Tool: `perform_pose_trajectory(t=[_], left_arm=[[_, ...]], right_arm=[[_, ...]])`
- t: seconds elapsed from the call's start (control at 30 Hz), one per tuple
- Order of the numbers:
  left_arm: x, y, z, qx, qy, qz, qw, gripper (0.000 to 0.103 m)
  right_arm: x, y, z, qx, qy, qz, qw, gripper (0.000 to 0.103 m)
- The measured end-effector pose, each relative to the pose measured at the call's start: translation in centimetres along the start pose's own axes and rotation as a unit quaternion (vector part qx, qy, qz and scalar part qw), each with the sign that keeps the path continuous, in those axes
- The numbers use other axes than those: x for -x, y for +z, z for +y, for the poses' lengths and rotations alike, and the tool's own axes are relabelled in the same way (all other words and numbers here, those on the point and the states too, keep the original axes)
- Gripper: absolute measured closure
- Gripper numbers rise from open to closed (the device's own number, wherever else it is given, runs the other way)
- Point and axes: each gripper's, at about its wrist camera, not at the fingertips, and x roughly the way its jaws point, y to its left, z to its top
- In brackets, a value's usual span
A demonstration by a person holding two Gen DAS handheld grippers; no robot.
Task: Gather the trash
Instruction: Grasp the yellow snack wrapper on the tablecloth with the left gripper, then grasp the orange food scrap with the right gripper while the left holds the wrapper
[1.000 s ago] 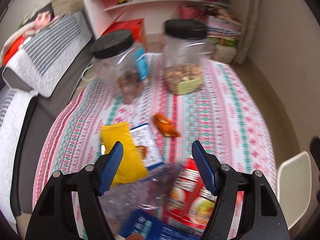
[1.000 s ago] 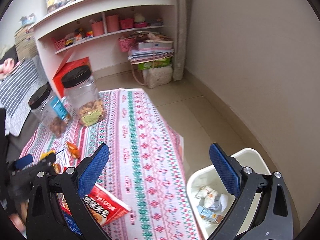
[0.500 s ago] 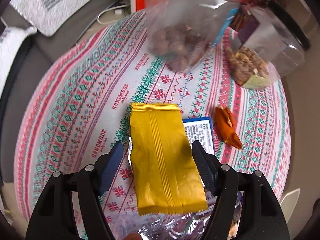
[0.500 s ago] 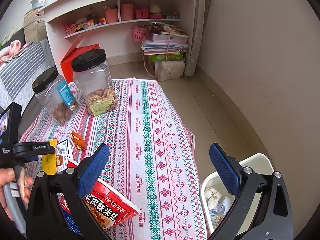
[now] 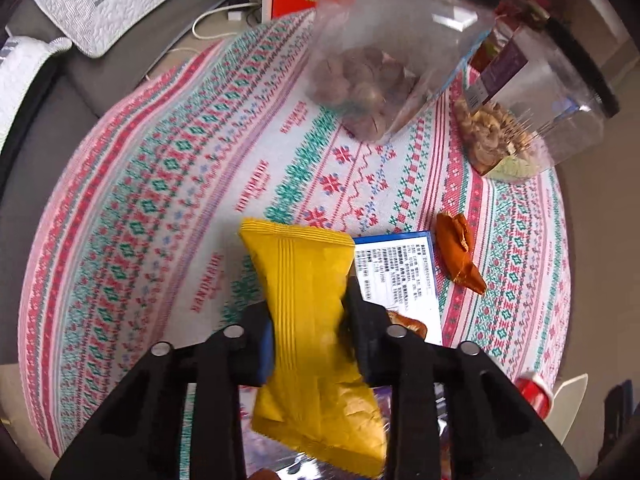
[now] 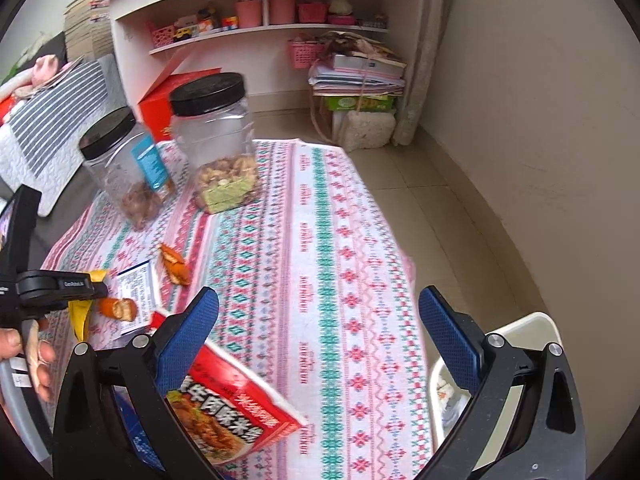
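**On the worktop: the yellow wrapper might slip**

On the worktop, at 6 o'clock, the left hand-held gripper has just squeezed shut on the yellow wrapper. It pinches only the middle, so the slick wrapper could slide out when lifted. The right hand-held gripper is wide apart and empty, with the bin at 4 o'clock.

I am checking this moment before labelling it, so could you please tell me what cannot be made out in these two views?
- Yellow wrapper, left wrist view: its lower end is cut off by the frame edge, its printed face turned away.
- White bin, right wrist view: contents mostly hidden behind the right hand-held gripper.
- Red packet, right wrist view: its near part is covered by the gripper frame.
- Jar, left wrist view: blurred, contents unclear.
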Motion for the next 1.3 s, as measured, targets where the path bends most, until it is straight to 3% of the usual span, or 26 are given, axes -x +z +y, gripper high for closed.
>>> perform_pose_trajectory(t=[0.2, 0.3, 0.43, 0.67, 0.97, 1.1, 1.13, 1.3], left_arm=[[3.1, 0.0, 2.9, 0.000, -0.016, -0.023, 0.9996, 0.075], [4.9, -0.1, 3.2, -0.012, -0.014, -0.049, 0.9986, 0.075], [7.1, -0.2, 4.0, -0.028, -0.016, -0.081, 0.9962, 0.075], [9.1, -0.5, 5.7, -0.036, -0.027, -0.098, 0.9942, 0.074], [9.1, -0.5, 7.4, -0.031, -0.023, -0.096, 0.9947, 0.074], [9.0, -0.6, 7.7, -0.030, -0.020, -0.095, 0.9948, 0.074], [9.0, -0.6, 7.7, -0.031, -0.020, -0.095, 0.9948, 0.074], [9.5, -0.7, 7.7, -0.029, -0.021, -0.103, 0.9941, 0.074]], right_arm=[[-1.3, 1.5, 2.9, 0.020, 0.062, 0.029, 0.997, 0.007], [-3.6, 3.1, 5.6, 0.048, 0.092, 0.075, 0.992, 0.007], [-7.5, 4.4, 9.9, 0.106, 0.102, 0.128, 0.981, 0.008], [-13.2, 3.8, 14.0, 0.163, 0.079, 0.199, 0.963, 0.033], [-16.7, 3.7, 15.6, 0.147, 0.104, 0.255, 0.950, 0.045], [-17.3, 3.6, 16.8, 0.153, 0.108, 0.255, 0.948, 0.068], [-17.3, 3.6, 17.1, 0.150, 0.115, 0.254, 0.948, 0.081], [-14.9, 3.6, 17.5, 0.144, 0.119, 0.222, 0.957, 0.084]])
